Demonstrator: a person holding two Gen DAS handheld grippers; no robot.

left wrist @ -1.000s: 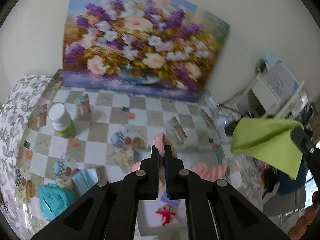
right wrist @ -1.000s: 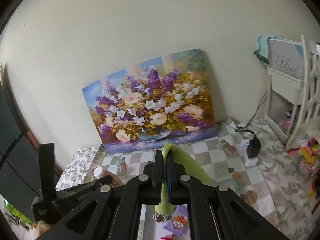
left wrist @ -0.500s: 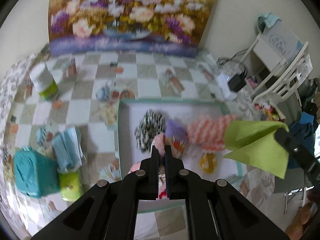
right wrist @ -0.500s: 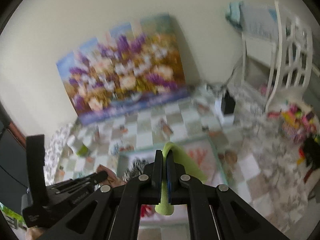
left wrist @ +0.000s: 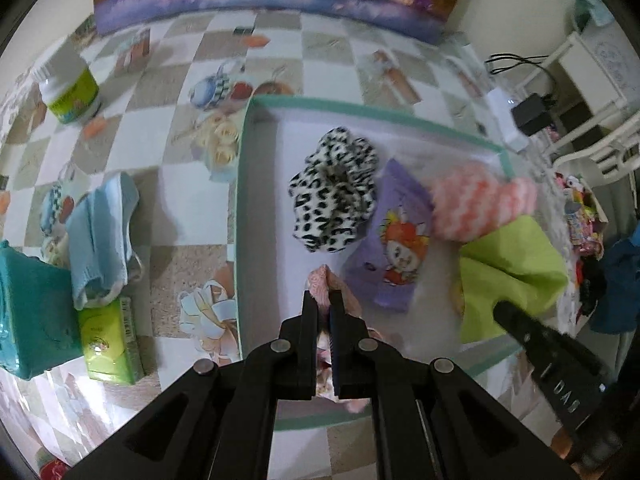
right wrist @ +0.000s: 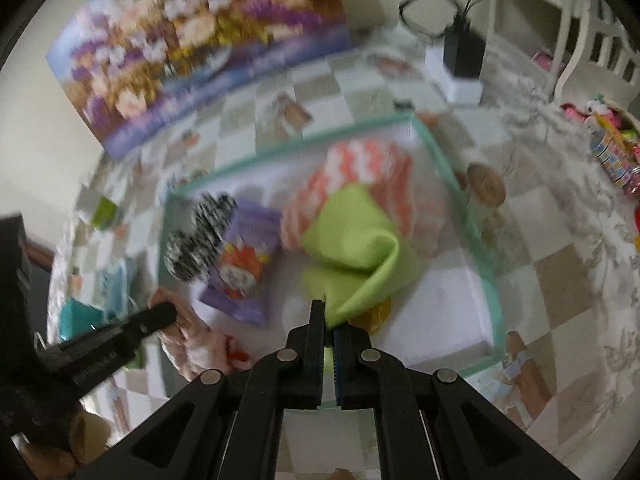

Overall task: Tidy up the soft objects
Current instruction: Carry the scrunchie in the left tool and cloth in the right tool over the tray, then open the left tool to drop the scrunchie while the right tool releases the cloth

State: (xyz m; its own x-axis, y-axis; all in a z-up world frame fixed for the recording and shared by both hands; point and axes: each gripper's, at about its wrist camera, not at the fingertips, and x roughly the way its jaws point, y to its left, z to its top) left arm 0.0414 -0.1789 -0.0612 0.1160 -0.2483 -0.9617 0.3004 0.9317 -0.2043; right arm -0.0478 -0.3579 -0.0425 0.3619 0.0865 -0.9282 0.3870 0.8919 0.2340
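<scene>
now lower, both cloths [left wrist: 508,268] over tray [left wrist: 240,216]

Both grippers angled steeply down over the tray [left wrist: 242,216].
Left gripper [left wrist: 323,300] clamps pink cloth [left wrist: 320,280]; right gripper [right wrist: 328,316] clamps green cloth [right wrist: 356,248].

Soft even daylight, no glare; right wrist view motion-blurred; fisheye bends edges, dark corners.

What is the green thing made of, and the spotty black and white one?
The green cloth looks like thin, smooth matte fabric, maybe microfibre: it folds and drapes limply. The spotty scrunchie looks like soft, slightly fuzzy fabric, gathered into ruffles; the blur leaves its exact material open.
</scene>
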